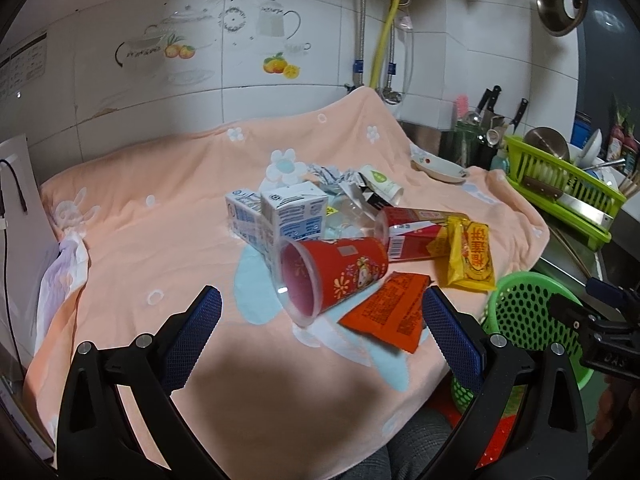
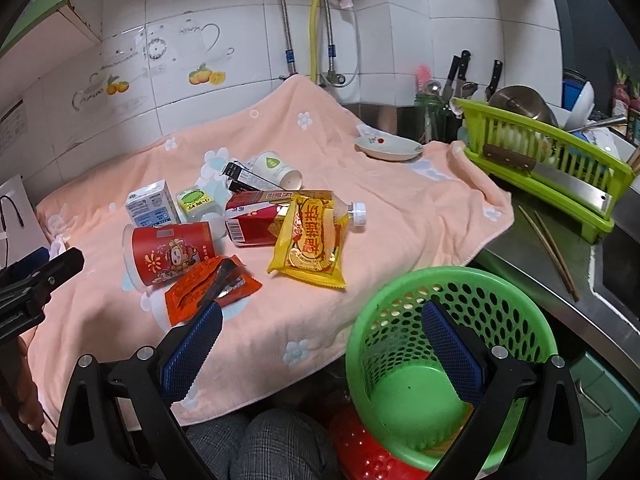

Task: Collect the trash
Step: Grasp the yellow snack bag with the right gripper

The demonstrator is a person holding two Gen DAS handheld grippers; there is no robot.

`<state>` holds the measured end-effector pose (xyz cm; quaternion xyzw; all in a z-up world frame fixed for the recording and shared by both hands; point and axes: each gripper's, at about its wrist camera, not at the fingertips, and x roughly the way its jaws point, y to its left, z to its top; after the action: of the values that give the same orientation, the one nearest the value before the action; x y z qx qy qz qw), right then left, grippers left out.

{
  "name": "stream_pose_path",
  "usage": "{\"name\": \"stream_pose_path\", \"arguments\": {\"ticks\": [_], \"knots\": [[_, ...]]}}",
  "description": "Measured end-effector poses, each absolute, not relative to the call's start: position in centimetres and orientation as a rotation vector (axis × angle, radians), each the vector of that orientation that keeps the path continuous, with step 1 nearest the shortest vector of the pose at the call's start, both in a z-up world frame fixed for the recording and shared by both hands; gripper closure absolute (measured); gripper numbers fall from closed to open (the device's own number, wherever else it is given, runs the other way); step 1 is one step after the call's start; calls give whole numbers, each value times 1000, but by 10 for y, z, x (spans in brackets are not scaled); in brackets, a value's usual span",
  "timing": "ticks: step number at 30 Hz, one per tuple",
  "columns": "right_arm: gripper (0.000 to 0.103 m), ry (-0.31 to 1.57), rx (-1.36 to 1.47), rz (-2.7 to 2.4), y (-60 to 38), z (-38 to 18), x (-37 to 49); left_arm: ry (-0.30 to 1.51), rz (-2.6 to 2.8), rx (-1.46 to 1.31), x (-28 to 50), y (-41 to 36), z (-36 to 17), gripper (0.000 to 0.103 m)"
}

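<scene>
Trash lies in a heap on the peach cloth point(image 1: 160, 240) point(image 2: 380, 208): a red printed cup point(image 1: 340, 276) point(image 2: 168, 252) on its side, an orange sachet point(image 1: 388, 312) point(image 2: 204, 288), a yellow snack bag point(image 1: 470, 256) point(image 2: 312, 240), a red carton point(image 1: 412, 236) point(image 2: 252, 220), white milk cartons point(image 1: 294, 216) point(image 2: 150, 204), a paper cup point(image 1: 380, 184) point(image 2: 278, 170) and a clear bottle point(image 2: 352, 212). My left gripper point(image 1: 320, 320) is open just short of the red cup. My right gripper point(image 2: 320, 332) is open above the empty green basket point(image 2: 452, 360) point(image 1: 528, 312).
A green dish rack point(image 2: 540, 160) point(image 1: 560, 188) with a cleaver stands on the steel counter at the right, with chopsticks point(image 2: 548, 244) lying beside it. A small dish point(image 2: 388, 146) sits at the cloth's far edge. Knives stand behind it. A person's knee point(image 2: 260, 448) shows below.
</scene>
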<state>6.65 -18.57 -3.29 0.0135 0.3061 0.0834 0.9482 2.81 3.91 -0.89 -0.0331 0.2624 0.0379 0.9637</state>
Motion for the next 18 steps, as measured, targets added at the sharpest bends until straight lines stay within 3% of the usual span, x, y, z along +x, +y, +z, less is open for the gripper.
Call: {"name": "stream_pose_path", "arguments": {"ticks": [18], "knots": [[7, 709, 108, 240, -177, -54, 161, 543, 109, -117, 44, 67, -18, 5]]}}
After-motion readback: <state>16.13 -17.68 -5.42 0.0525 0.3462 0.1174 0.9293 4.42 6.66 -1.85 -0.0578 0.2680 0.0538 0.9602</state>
